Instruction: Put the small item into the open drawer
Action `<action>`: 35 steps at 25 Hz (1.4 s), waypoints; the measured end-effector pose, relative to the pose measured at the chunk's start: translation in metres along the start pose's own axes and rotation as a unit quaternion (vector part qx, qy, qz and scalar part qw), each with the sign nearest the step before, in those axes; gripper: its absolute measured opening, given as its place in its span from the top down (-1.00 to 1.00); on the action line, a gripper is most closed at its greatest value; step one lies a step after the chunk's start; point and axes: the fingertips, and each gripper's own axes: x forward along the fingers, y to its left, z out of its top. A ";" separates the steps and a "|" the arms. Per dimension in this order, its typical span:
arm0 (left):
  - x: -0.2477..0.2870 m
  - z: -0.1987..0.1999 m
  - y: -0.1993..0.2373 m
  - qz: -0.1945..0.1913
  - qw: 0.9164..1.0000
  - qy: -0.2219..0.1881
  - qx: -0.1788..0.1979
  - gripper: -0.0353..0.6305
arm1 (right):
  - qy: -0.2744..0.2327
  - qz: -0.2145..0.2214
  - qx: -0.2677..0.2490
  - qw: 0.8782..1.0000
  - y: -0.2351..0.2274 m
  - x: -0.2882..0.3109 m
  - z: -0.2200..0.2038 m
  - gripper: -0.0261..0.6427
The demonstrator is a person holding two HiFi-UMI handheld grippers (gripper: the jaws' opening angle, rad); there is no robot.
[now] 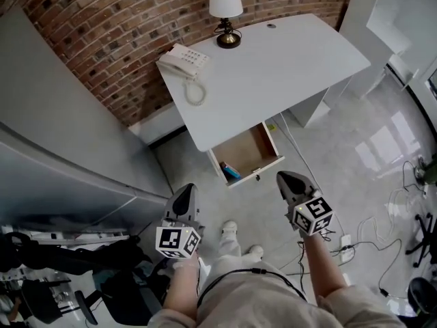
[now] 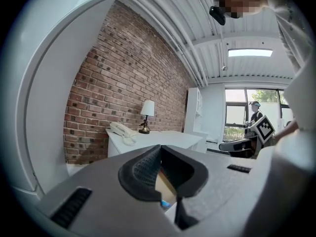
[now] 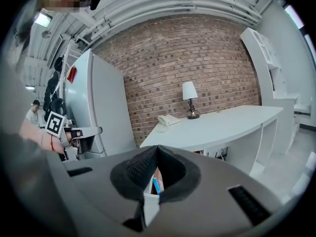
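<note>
The white desk's drawer (image 1: 259, 171) stands pulled out, and a small blue item (image 1: 231, 172) lies in its front left corner. My left gripper (image 1: 186, 191) hovers in front of the drawer, below and left of it in the head view, jaws together and empty. My right gripper (image 1: 285, 180) is held just right of the drawer's front, also shut with nothing in it. In the left gripper view the fingertips (image 2: 148, 164) meet, and a bit of the blue item (image 2: 164, 203) shows below them. The right gripper view has the blue item (image 3: 156, 185) under its closed jaws.
On the white desk (image 1: 273, 67) stand a corded phone (image 1: 183, 63) and a table lamp (image 1: 226, 9) against the brick wall. A tall grey cabinet (image 1: 61, 128) stands at the left. Cables (image 1: 369, 231) lie on the floor at the right. The person's shoes (image 1: 239, 241) are below the drawer.
</note>
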 end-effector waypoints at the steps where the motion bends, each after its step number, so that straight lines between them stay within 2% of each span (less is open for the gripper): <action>1: -0.002 0.003 -0.002 -0.002 1.000 -0.002 0.002 0.88 | -0.003 0.000 0.001 1.000 0.000 -0.003 0.003 0.91; 20: -0.027 0.042 -0.006 0.010 1.000 -0.030 -0.004 0.88 | -0.059 0.002 0.003 0.998 0.011 -0.027 0.051 0.91; 28: -0.032 0.061 -0.004 0.010 0.999 -0.049 0.007 0.88 | -0.078 -0.004 0.005 0.997 0.013 -0.031 0.065 0.91; 35: -0.037 0.066 0.002 0.014 0.999 -0.049 0.012 0.88 | -0.089 -0.007 0.003 0.996 0.015 -0.033 0.075 0.91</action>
